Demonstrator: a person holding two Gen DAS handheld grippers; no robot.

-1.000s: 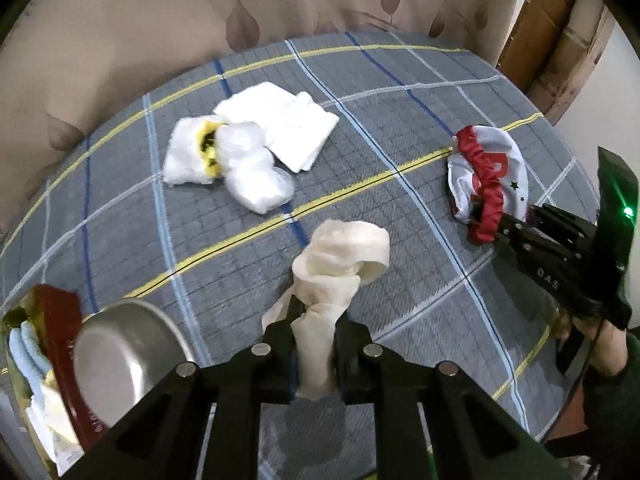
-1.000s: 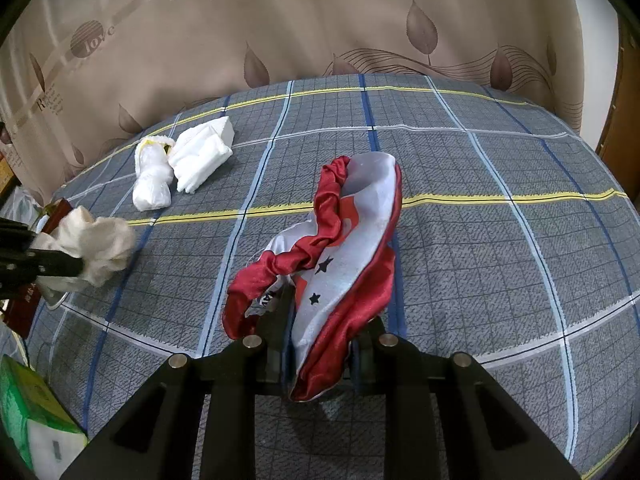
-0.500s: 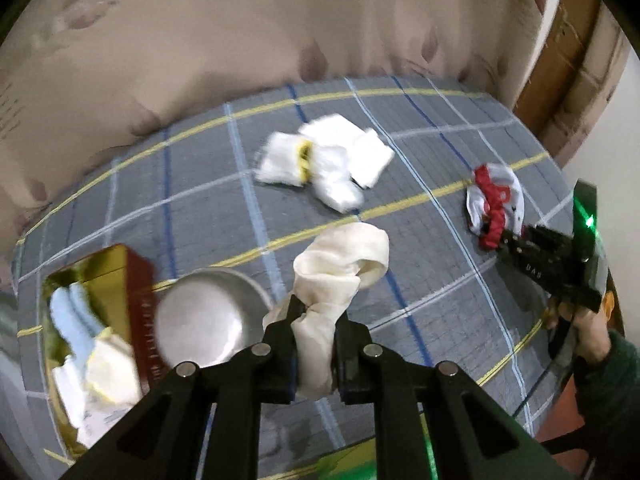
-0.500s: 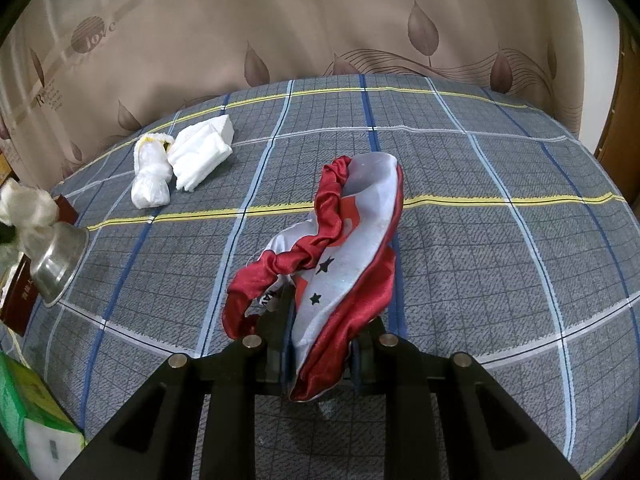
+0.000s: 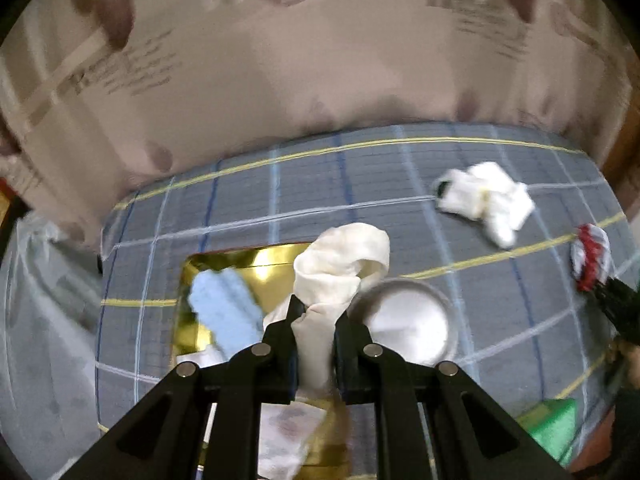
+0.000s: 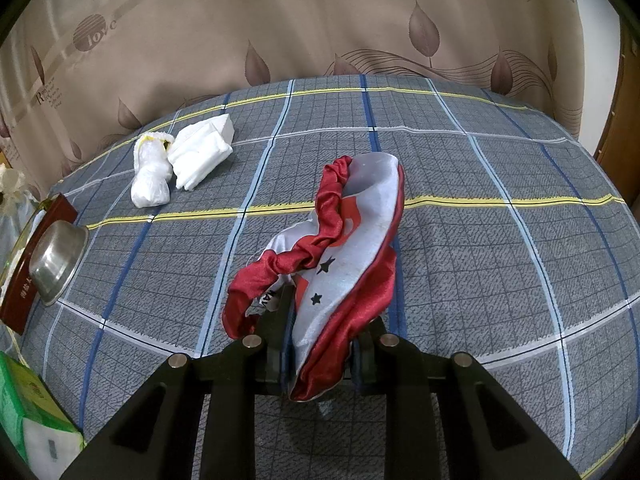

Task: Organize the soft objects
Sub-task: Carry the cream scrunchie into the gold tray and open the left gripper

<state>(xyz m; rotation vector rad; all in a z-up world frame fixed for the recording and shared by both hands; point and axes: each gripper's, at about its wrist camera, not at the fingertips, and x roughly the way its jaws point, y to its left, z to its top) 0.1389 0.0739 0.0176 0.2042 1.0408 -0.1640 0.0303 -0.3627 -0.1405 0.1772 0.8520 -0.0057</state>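
**Tool state.** The left gripper (image 5: 316, 322) is clamped on a cream cloth (image 5: 340, 268), which stands up between its jaws. The right gripper (image 6: 322, 344) is clamped on a red and white satin cloth (image 6: 344, 264); the free end of that cloth lies on the checked bedcover (image 6: 500, 240) ahead of the jaws.

**Progress.**
- The gold-lined box (image 5: 240, 258) lies directly below and ahead of the left gripper. It already contains a light blue cloth (image 5: 224, 308) and some white items nearer the tool; these count as sorted.
- The cream cloth is in transit above the box and appears not yet released.
- A steel bowl (image 5: 408, 320) sits just right of the left jaws, beside the box.
- Left to sort: the satin cloth, a wrapped white bundle (image 6: 150, 176) and a folded white cloth (image 6: 202, 150), which touch each other well ahead and to the left of the right gripper.
- Judgement: the task is roughly at its midpoint.

**Legible writing.**
- Curtain (image 6: 320, 20): "Rom… feel", "trembling through", "love".
- Red side of the box: characters too small to read.
- A green tissue pack (image 6: 24, 412) at the near left of the right gripper: print unreadable.
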